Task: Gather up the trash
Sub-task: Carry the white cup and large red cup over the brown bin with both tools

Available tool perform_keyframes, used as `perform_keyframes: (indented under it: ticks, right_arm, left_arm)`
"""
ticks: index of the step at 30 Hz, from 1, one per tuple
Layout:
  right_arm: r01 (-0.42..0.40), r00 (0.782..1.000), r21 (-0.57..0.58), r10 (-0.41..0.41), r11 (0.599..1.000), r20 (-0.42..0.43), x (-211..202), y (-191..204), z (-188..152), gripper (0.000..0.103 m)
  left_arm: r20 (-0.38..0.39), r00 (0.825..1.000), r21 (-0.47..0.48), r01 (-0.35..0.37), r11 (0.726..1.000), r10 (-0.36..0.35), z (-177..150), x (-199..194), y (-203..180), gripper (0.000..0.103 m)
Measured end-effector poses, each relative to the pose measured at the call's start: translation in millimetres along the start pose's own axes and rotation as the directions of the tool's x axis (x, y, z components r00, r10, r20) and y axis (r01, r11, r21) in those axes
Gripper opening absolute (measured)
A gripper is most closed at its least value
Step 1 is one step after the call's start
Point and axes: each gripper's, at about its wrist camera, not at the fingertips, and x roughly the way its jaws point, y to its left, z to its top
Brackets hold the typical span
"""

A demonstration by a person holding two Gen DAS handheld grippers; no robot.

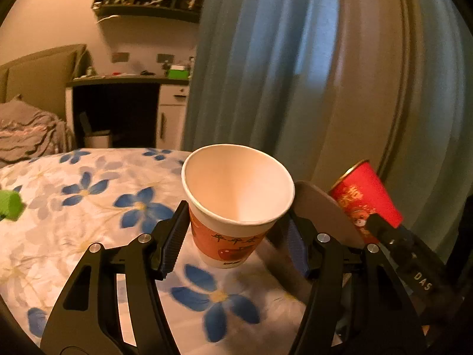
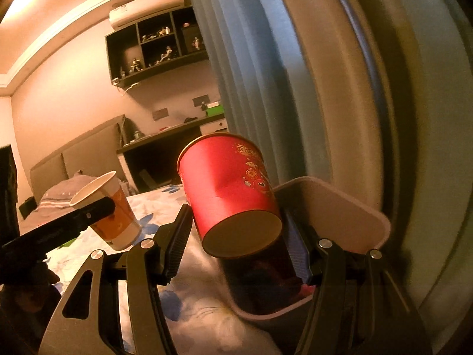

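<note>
Green crumpled scrap [image 1: 10, 205] lies far left on my blue-flowered white bedspread [image 1: 88, 207]. My left gripper [image 1: 236, 236] pinches the white-and-orange paper cup [image 1: 233, 204], upright, above the bed. Right of it, my right gripper [image 2: 236, 230] clamps the red paper cup [image 2: 227, 186], tilted mouth-away, over a beige-rimmed bin [image 2: 348, 204] beside the blue curtain [image 1: 266, 59].

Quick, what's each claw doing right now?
Left gripper: closed on the white-and-orange paper cup.
Right gripper: closed on the red paper cup.
</note>
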Motion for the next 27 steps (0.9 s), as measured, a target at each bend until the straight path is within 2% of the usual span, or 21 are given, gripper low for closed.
perform_keyframes:
  ticks: [8,14,27]
  right_arm:
    - [0.047,0.999,0.031,-0.047,0.998,0.007,2,-28,-1,0.059]
    - [0.068,0.998,0.050,-0.068,0.996,-0.003,5,-45,-4,0.059]
    - [0.106,0.994,0.065,-0.105,0.992,-0.020,23,-58,-5,0.059]
  left_arm:
    - [-0.007,0.997,0.037,0.072,0.997,-0.072,-2,24,-38,0.060]
    - [-0.024,0.993,0.032,0.118,0.992,-0.117,-6,46,-52,0.060]
    - [-0.057,0.986,0.035,0.160,0.987,-0.157,-13,82,-72,0.060]
